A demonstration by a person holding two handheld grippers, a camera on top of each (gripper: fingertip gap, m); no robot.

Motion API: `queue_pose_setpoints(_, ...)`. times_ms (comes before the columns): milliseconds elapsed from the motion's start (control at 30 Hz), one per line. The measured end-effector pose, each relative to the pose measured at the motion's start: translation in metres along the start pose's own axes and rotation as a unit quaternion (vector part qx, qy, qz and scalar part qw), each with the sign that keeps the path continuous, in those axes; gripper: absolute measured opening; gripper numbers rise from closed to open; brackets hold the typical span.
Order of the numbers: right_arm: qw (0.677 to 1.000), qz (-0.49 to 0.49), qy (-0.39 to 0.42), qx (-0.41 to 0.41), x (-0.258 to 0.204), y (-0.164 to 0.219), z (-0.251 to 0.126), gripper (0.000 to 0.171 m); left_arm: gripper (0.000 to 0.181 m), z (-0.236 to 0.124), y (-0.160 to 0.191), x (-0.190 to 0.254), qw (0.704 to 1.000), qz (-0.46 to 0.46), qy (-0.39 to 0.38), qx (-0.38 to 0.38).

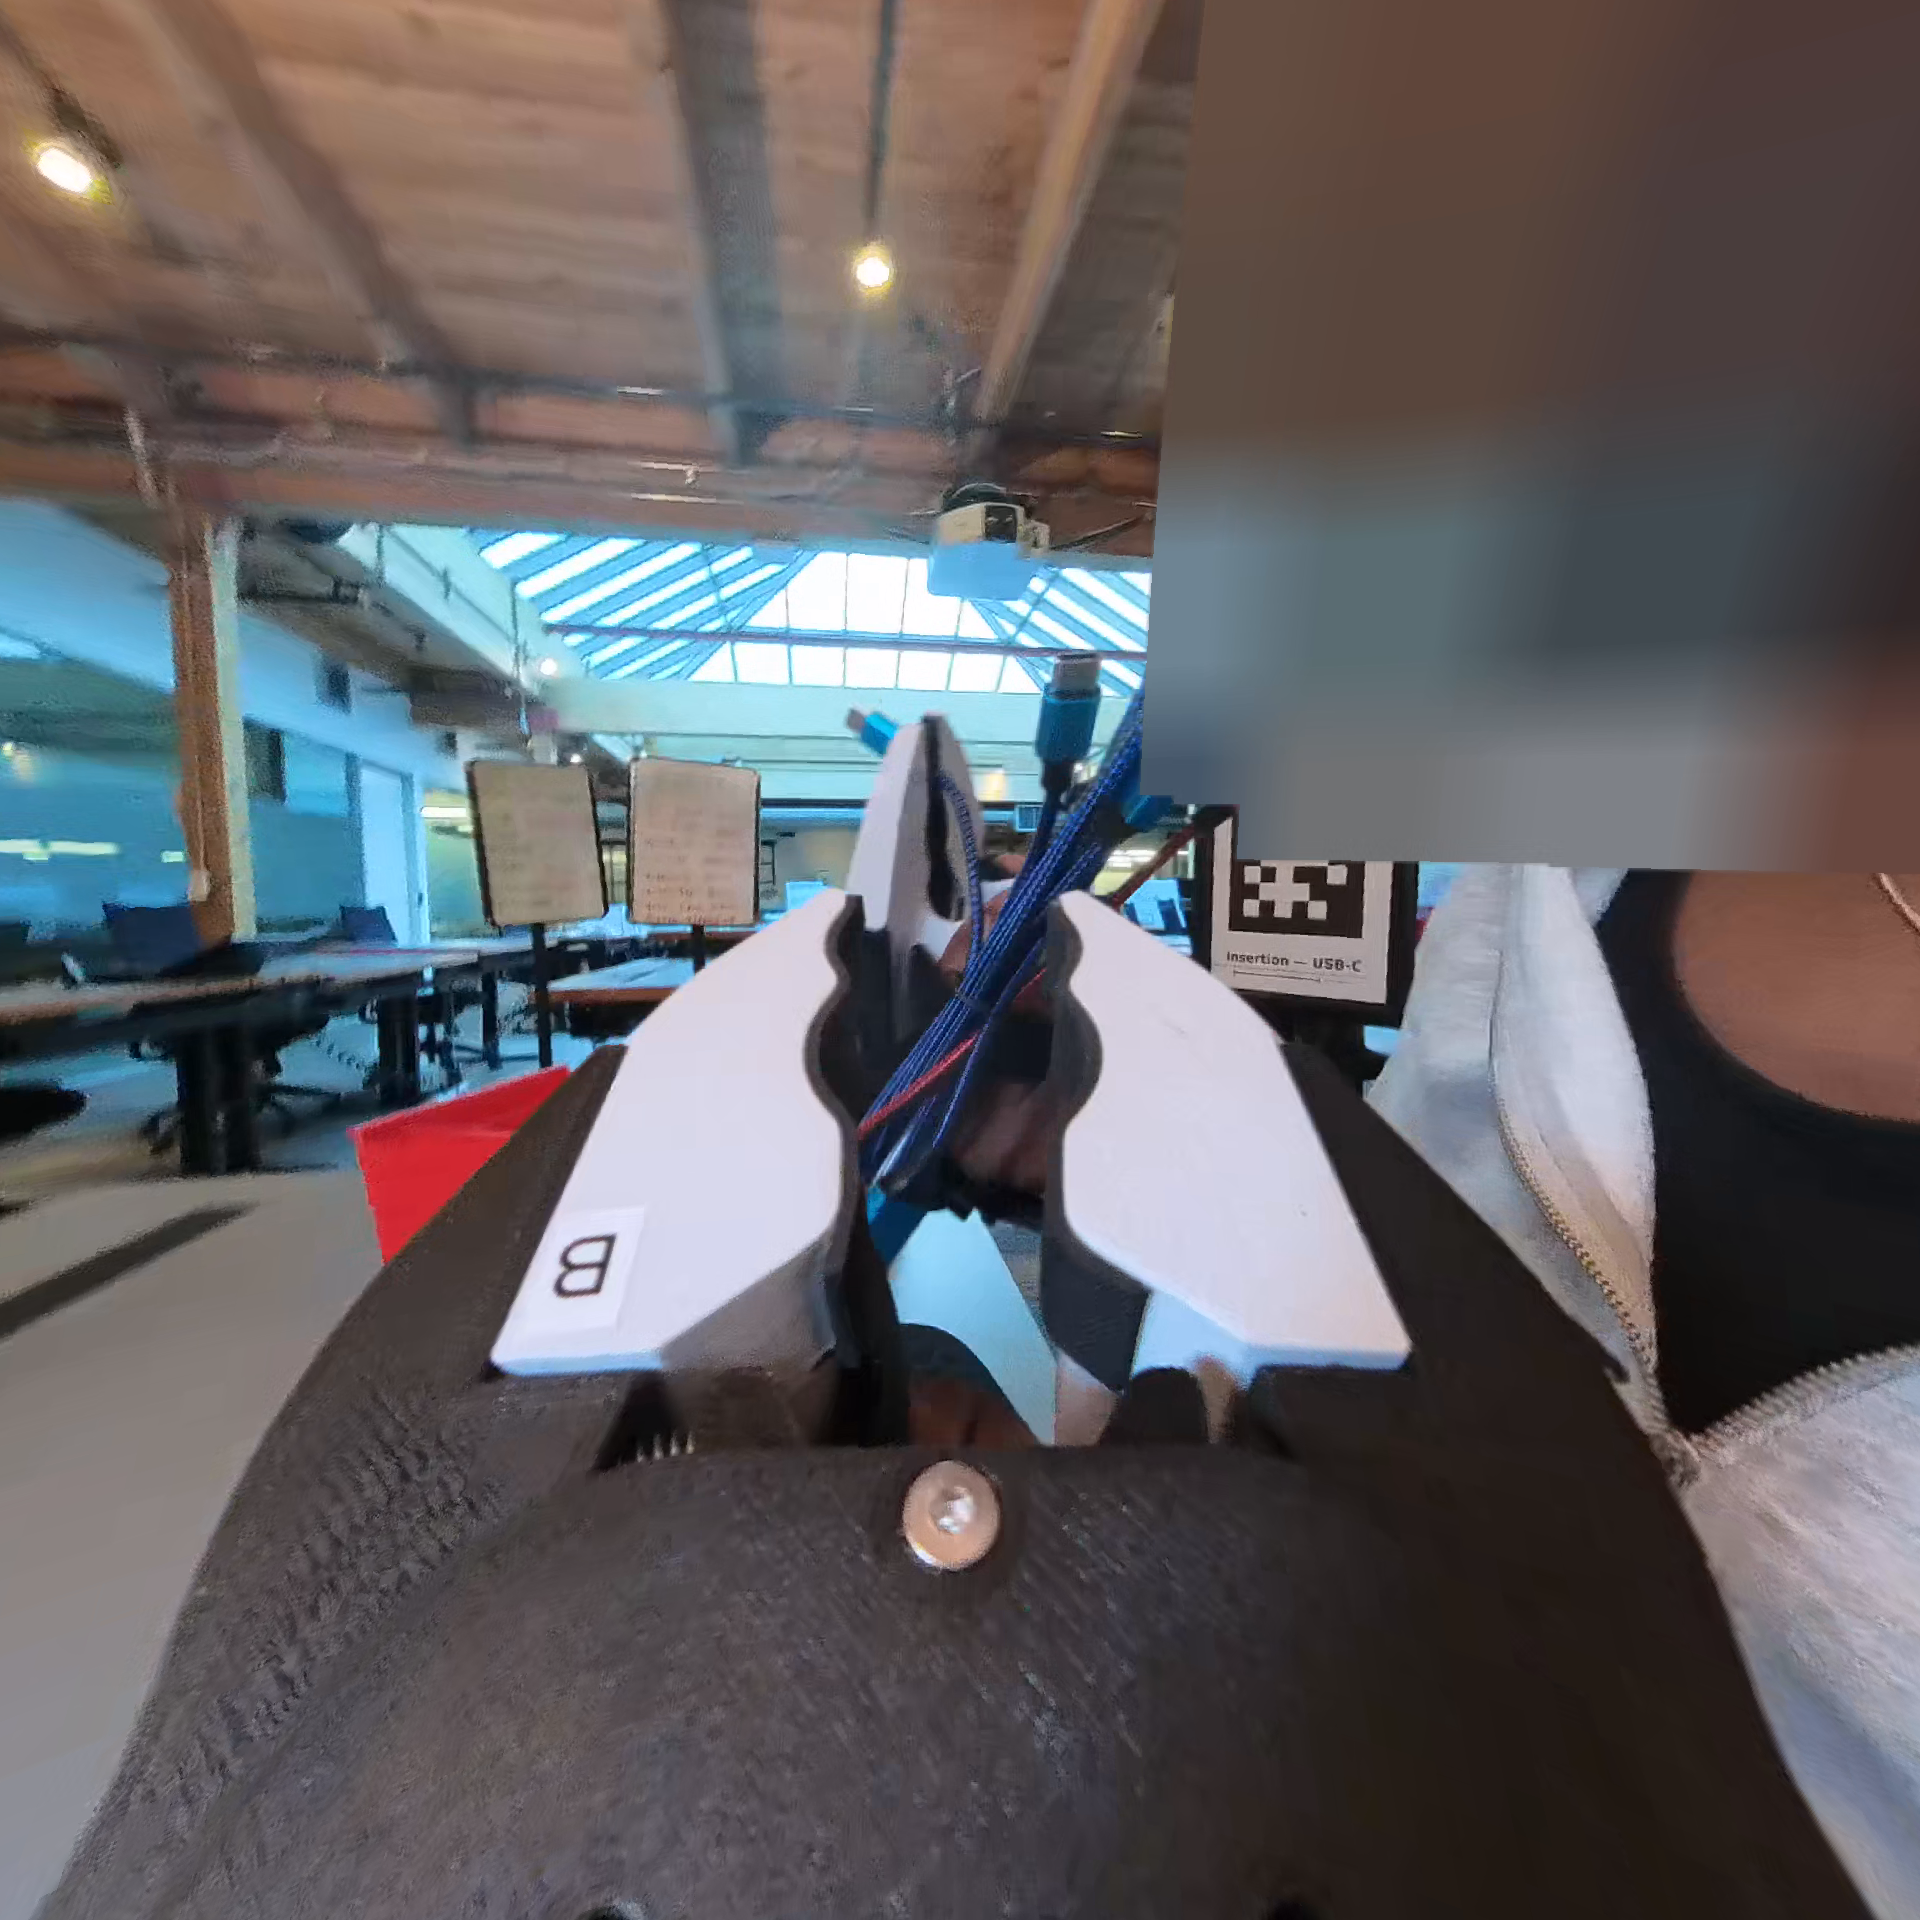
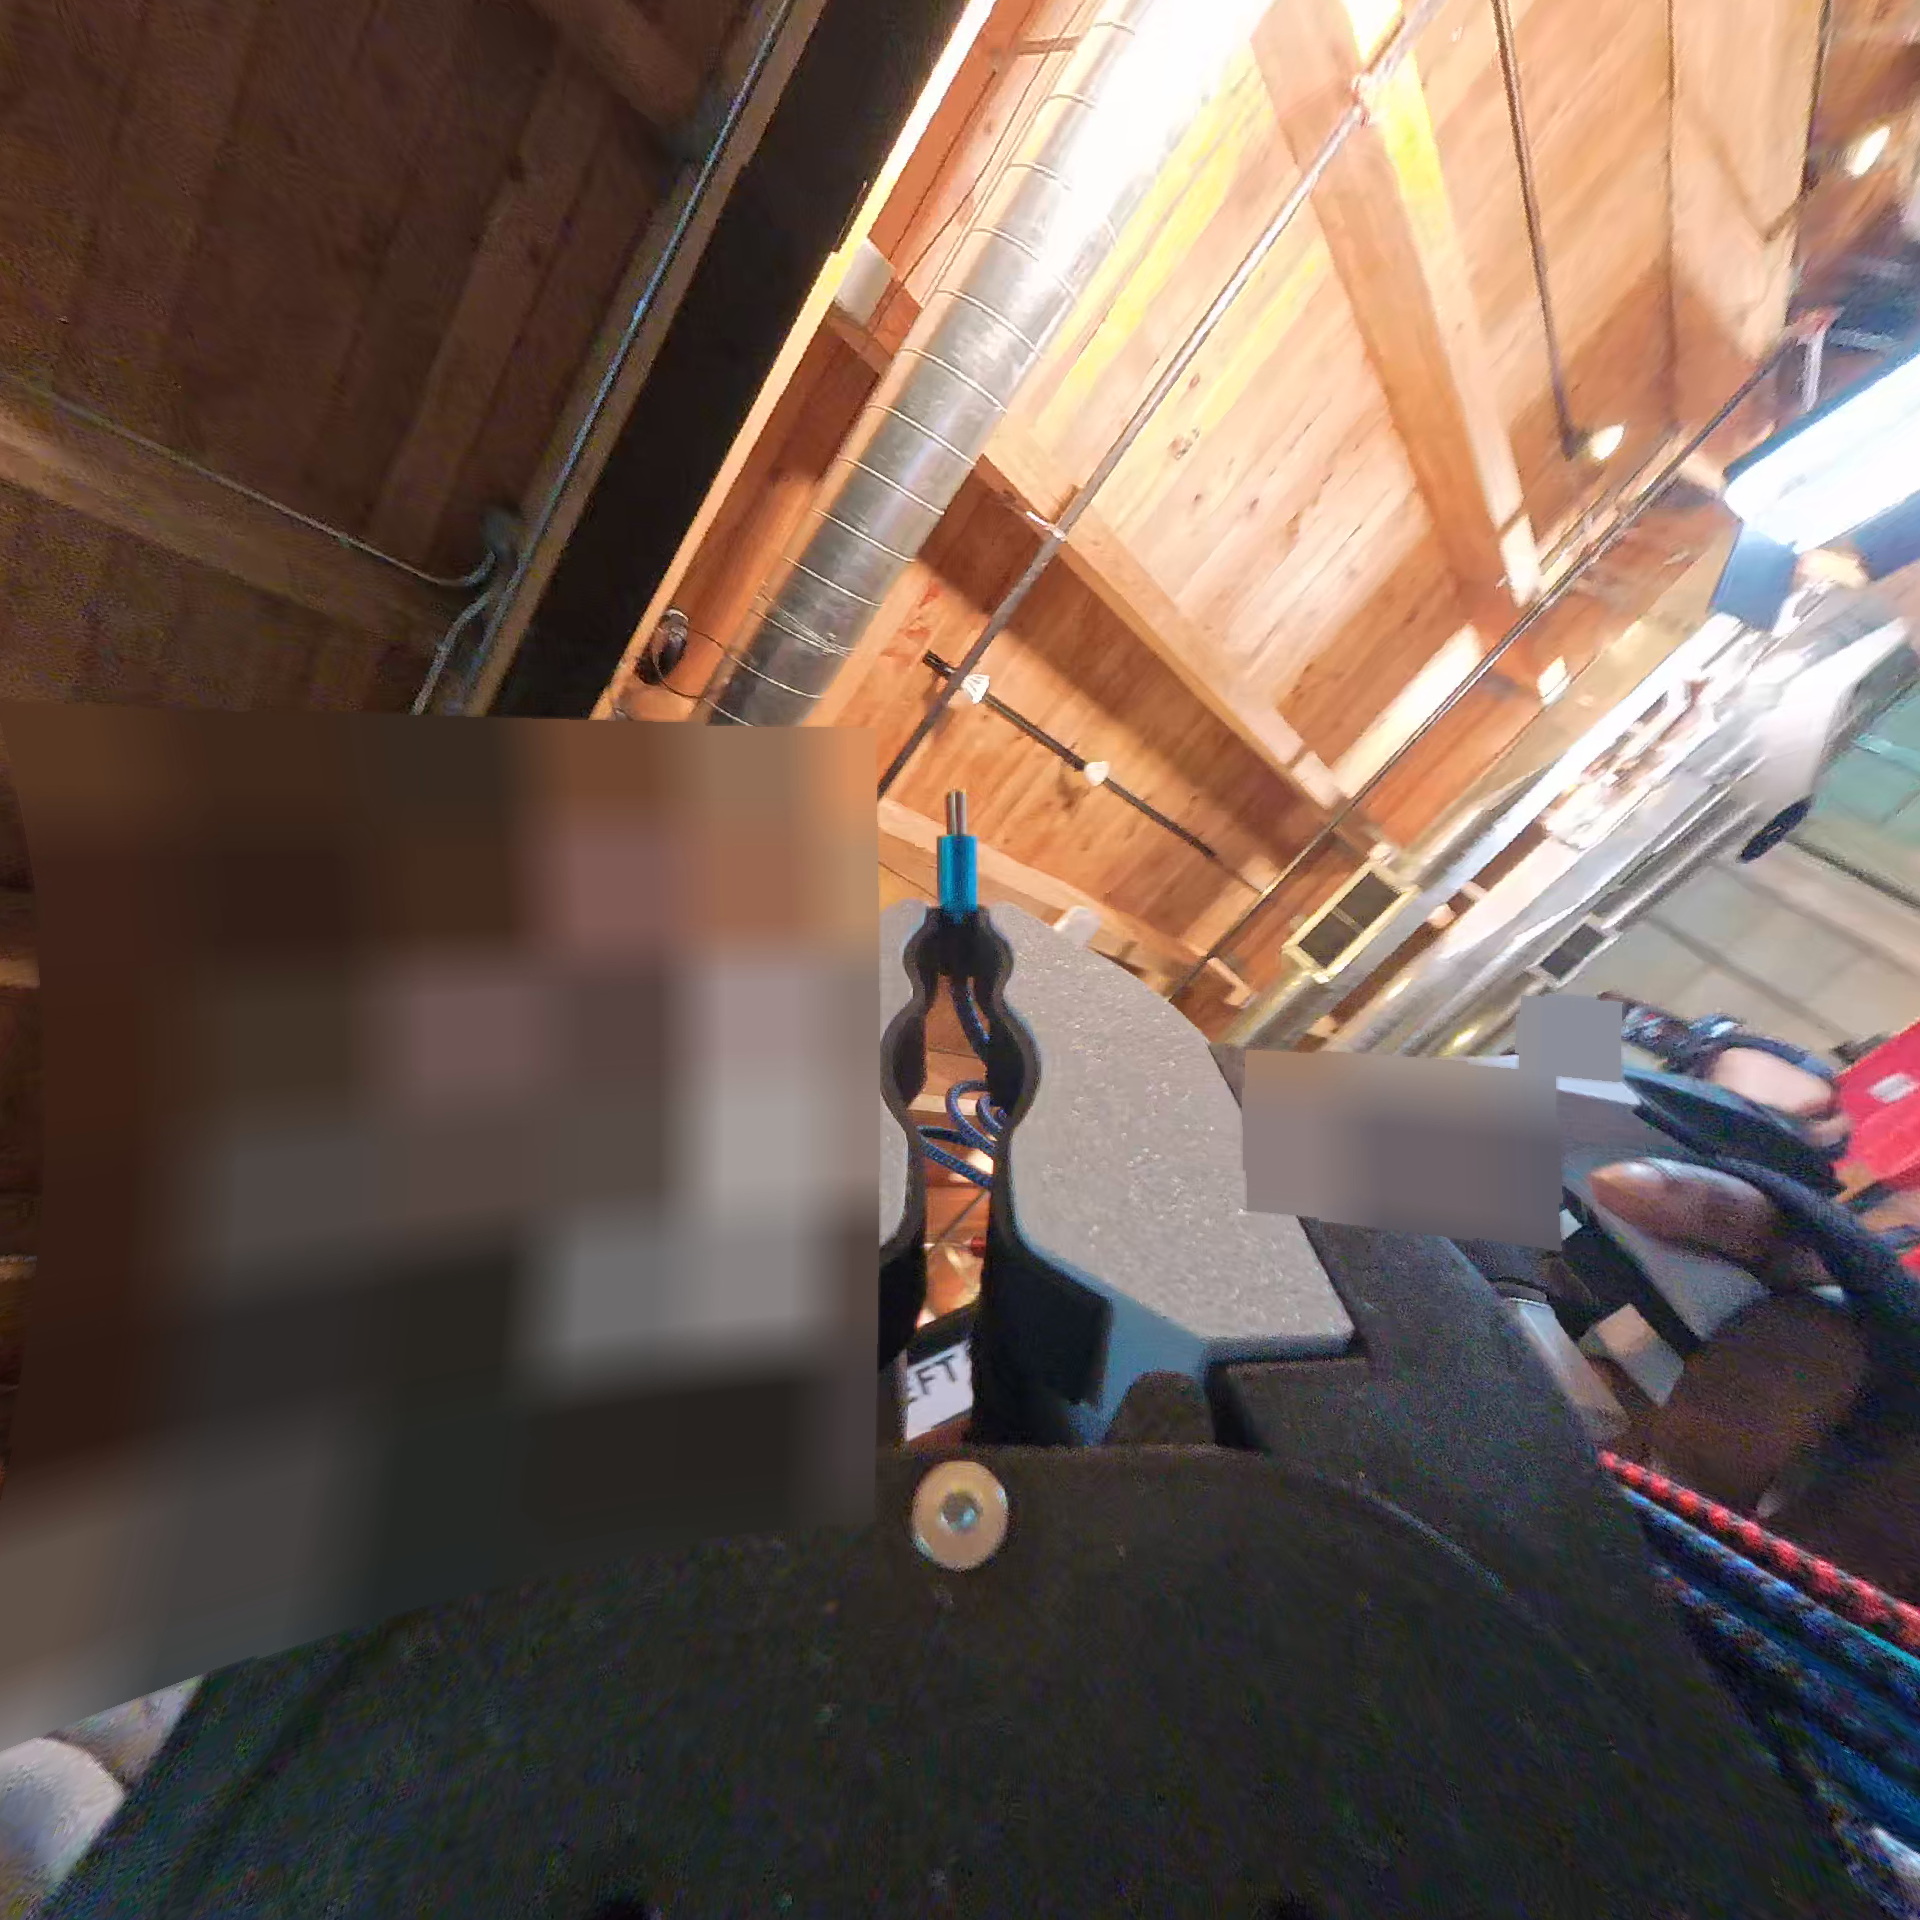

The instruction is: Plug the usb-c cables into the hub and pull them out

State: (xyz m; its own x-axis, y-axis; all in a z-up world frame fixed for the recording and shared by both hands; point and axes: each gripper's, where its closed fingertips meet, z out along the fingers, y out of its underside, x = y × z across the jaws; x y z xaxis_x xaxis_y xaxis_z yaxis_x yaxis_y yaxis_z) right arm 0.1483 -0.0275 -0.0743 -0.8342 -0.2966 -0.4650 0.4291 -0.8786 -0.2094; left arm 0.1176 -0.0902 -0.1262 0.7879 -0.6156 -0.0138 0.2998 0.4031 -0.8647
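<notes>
Although both views are tilted up toward the wooden ceiling (image 2: pixel 1299 436), enough is shown for the state of the work to be judged. The right tool (image 2: pixel 957 925) is closed narrowly on a blue plug (image 2: pixel 957 871), which stands upright just beyond the fingertips with its metal tip bare and pointing into open air; braided blue cable (image 2: pixel 966 1117) is seen looping in the gap below the grip. The left tool (image 1: pixel 951 930) is held wide, with nothing pinched between its fingers. Beyond that gap a bundle of cables (image 1: pixel 977 997) is seen, blue with a red strand among them, and the right tool's white finger (image 1: pixel 914 821) rises behind it. A second blue plug (image 1: pixel 1067 707) stands free above the bundle, apart from any socket. What holds the bundle up cannot be told for certain, though a hand (image 1: pixel 1013 1132) is partly seen behind it.

No hub is visible in either view, and the desk (image 1: pixel 156 1351) shows only at the left edge, beside a red object (image 1: pixel 447 1153). A marker card (image 1: pixel 1304 914) stands behind the cables. No cable is seen plugged in. Whether an insertion is yet to be made or a plug is already out cannot be decided from this moment; the work is judged to be between steps, with the tools raised away from the desk.
</notes>
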Motion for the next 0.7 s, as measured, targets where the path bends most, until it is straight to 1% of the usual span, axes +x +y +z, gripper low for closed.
queue_pose_setpoints(33,1.0,0.017,-0.005,-0.001,0.002,0.002,0.0,0.005,0.037,0.003,0.001,0.004,1.0,0.015,0.005,-0.001)
queue_pose_setpoints(100,0.999,0.047,-0.018,-0.009,0.005,0.009,0.001,0.006,0.034,0.006,-0.001,0.005,0.999,0.036,-0.001,0.0)
queue_pose_setpoints(233,0.997,0.075,-0.022,-0.02,0.011,0.019,0.005,0.005,0.031,0.004,-0.014,0.024,0.997,0.016,0.061,0.045)
queue_pose_setpoints(367,0.995,0.09,-0.024,-0.023,0.016,0.025,0.008,0.005,0.016,0.006,-0.012,0.032,0.995,0.026,0.081,0.043)
queue_pose_setpoints(433,0.995,0.098,-0.02,-0.022,0.02,0.027,0.007,0.005,0.012,0.006,-0.014,0.038,0.994,0.026,0.095,0.045)
queue_pose_setpoints(567,0.993,0.117,-0.014,-0.014,0.029,0.028,0.006,0.005,0.01,0.007,-0.013,0.045,0.993,0.032,0.112,0.039)
queue_pose_setpoints(700,0.992,0.125,-0.016,-0.013,0.029,0.03,0.006,0.005,0.018,0.006,-0.008,0.051,0.99,0.032,0.133,0.026)
